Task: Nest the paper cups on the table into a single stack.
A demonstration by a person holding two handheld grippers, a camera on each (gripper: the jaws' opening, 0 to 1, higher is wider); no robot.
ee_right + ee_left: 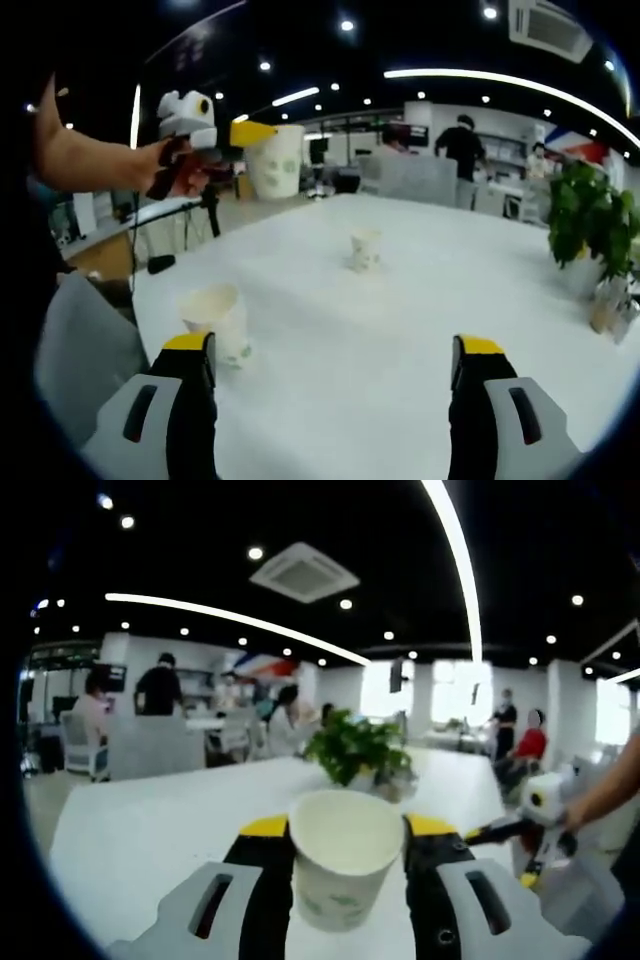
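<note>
- We had our left gripper (345,830) closed around a paper cup (343,858), lifted clear above the white table (150,830).
- Our right gripper (335,352) stood wide open and held nothing.
- Two cups stood apart on the table: the near cup (217,320) and the far cup (365,249).
- We judged that no cup was nested yet.

Right gripper (335,360) fingers spread over white table (400,300) with two paper cups (215,318), left gripper (255,135) holding another cup (277,160)
</note>
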